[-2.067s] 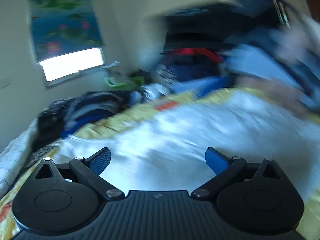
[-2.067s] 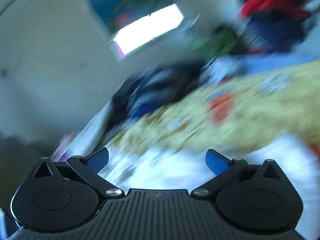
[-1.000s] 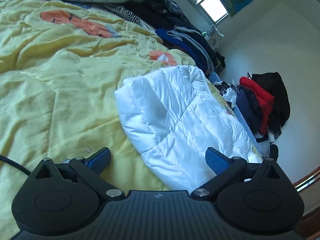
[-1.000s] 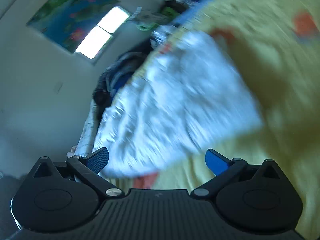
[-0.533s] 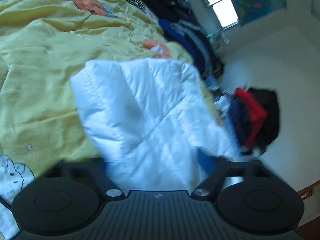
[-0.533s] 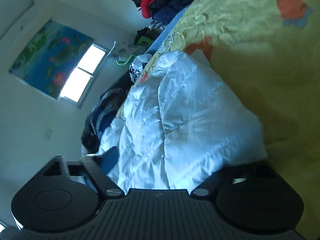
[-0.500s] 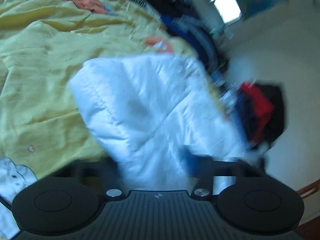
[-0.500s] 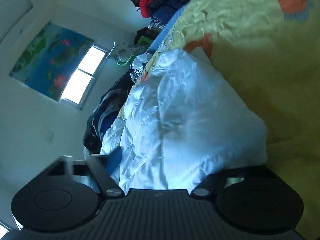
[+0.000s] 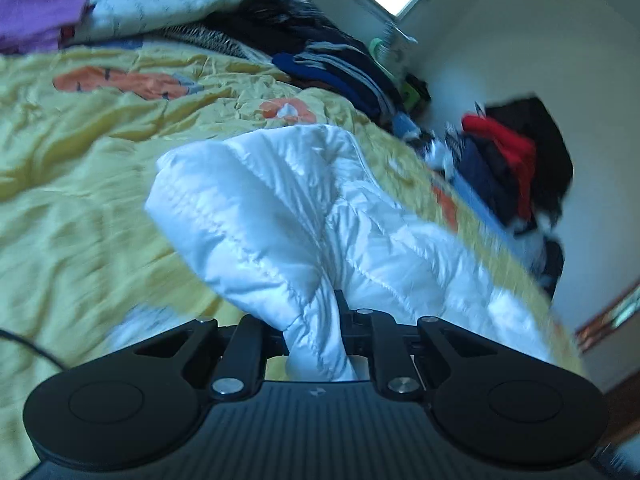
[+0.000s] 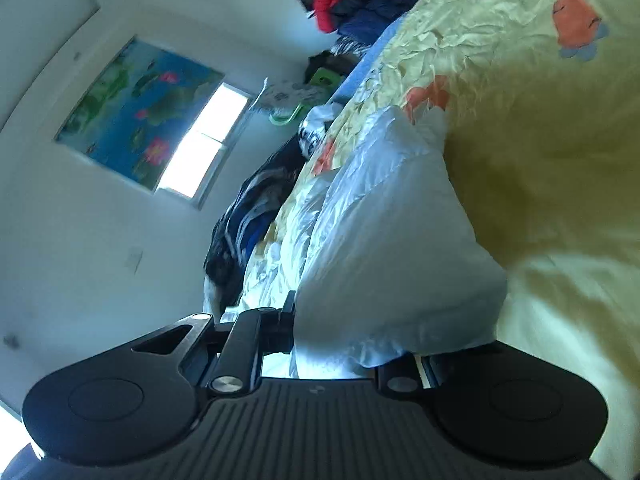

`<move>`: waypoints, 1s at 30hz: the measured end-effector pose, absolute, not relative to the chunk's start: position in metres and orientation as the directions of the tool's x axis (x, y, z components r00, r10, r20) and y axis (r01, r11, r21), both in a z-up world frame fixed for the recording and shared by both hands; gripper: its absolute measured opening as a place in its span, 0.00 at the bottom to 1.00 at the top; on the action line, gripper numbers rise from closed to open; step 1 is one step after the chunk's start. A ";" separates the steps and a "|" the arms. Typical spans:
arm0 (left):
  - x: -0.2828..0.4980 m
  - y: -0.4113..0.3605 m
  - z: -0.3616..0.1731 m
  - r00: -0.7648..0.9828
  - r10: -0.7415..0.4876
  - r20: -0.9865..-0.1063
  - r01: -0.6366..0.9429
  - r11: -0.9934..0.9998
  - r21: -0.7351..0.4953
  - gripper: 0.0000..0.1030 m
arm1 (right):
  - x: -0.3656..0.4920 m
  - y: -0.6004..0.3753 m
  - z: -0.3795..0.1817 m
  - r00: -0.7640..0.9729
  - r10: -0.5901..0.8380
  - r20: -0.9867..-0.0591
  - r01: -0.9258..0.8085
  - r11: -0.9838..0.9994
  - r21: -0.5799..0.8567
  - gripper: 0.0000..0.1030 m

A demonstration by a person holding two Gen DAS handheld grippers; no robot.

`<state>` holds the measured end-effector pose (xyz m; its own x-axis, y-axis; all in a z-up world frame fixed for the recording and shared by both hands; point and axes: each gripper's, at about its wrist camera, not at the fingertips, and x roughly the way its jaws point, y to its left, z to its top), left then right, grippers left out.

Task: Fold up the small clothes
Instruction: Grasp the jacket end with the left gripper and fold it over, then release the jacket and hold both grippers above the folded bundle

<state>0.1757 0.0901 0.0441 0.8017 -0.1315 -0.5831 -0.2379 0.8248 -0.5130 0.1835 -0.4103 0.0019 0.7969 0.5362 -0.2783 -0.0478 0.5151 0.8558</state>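
A rumpled yellow bedspread with orange patches (image 9: 100,184) fills the room. The white quilted puffer jacket (image 9: 280,208) lies mid-bed, running toward one o'clock. Both tongs, wide apart a second ago, have just closed: left gripper (image 9: 314,328) and right gripper (image 10: 340,340) each pinch its near edge, ready to fold.

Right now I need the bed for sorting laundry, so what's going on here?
A person is folding a white puffy jacket on the yellow bedspread. The left gripper and right gripper have just been closing and each now pinches an edge of the jacket. Piles of other clothes sit along the bed's far side.
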 end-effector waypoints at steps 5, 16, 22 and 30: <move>0.133 0.075 0.027 0.782 -0.100 -0.615 -0.190 0.902 -0.387 0.14 | 0.139 -0.418 -0.015 0.757 0.552 -0.350 0.010 0.526 0.850 0.22; 0.110 0.080 0.039 0.809 -0.013 -0.588 -0.181 0.946 -0.269 0.39 | 0.122 -0.420 -0.010 0.776 0.439 -0.453 0.075 0.648 0.758 0.63; 0.073 0.102 0.072 0.871 0.181 -0.457 -0.336 0.898 -0.285 0.41 | 0.077 -0.466 0.021 0.901 0.096 -0.422 0.209 0.758 0.618 0.65; 0.115 0.017 0.087 0.929 0.094 -0.359 -0.128 0.989 -0.073 0.67 | 0.116 -0.404 0.051 0.924 0.161 -0.347 0.045 0.855 0.517 0.84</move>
